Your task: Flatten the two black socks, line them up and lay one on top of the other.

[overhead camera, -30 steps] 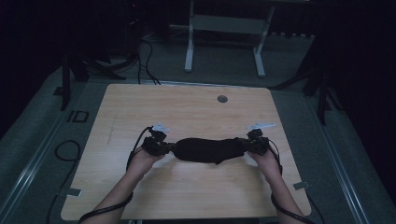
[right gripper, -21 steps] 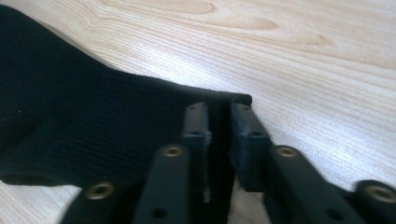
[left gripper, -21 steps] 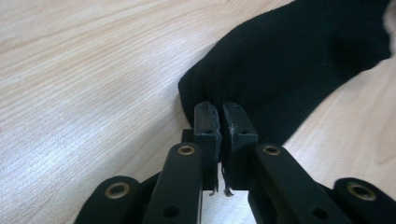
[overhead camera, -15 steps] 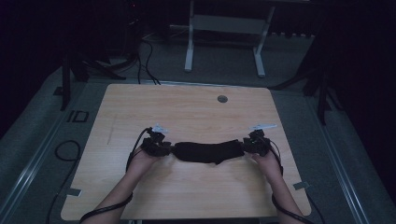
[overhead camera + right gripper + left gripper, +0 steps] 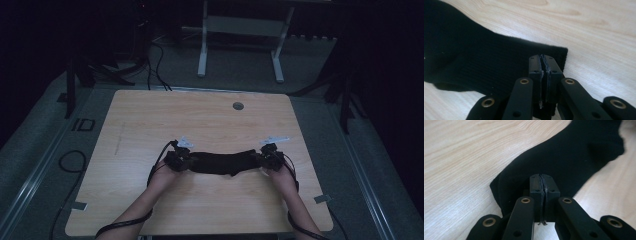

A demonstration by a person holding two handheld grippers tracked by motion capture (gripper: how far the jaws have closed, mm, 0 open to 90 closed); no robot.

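- Against the earlier high view, the black sock lay flatter and more stretched along the surface, and the left hand-held gripper sat a little lower and nearer the person.
- Both sets of jaws had just been closing; the left hand-held gripper's pads were pressed together on the sock's rounded end, a thin edge of fabric pinched between them.
- The right hand-held gripper was clamped likewise on the sock's straight cuff end, at the corner of the hem.
- The sock — one only — was a fine ribbed knit, matt black, long and narrow with a slight bend; it lay between the two hand-held grippers, towards the near half of the surface.
- The surface was pale wood-grain laminate, rectangular with rounded corners; one small grey round cap sat beyond the sock, near the far edge.
- Two hand-held grippers, two forearms, one sock.
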